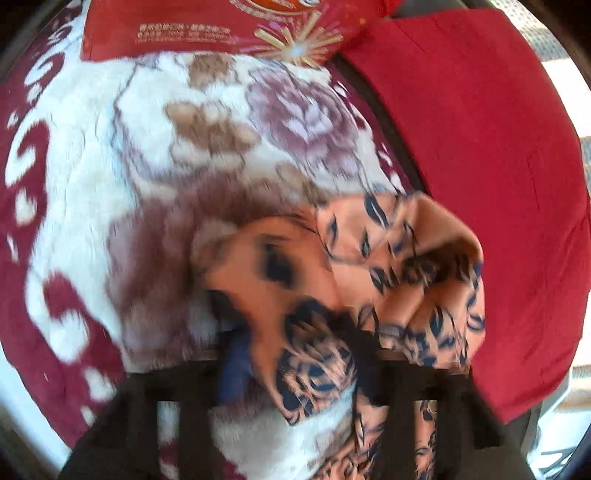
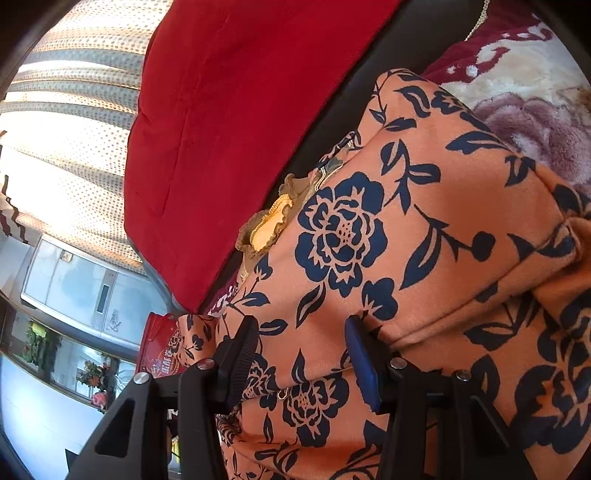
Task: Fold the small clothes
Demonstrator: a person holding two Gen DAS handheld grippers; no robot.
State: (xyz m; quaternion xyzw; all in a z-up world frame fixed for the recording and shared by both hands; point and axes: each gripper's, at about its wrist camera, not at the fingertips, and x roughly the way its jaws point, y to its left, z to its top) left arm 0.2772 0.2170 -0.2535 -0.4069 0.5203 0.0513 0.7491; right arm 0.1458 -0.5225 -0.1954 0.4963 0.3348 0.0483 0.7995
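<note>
Pinching the orange floral garment (image 2: 424, 229) from both ends over the plush floral blanket (image 1: 92, 177).

Left tongs (image 1: 295, 354) are clamped on a bunched corner, right tongs (image 2: 303, 358) are closed around a thick fold, the cloth draped between them beside the red cushion (image 2: 229, 110). The risks, as I read it: the left bite looks shallow and blurry, so a tug could slip it free; the crumpled middle may crease crooked, and the hem might snag the red bag (image 1: 207, 29).

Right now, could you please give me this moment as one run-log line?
task: fold small clothes | left gripper: shut on orange floral garment | right gripper: garment between fingers, grip unclear | surface: floral blanket
</note>
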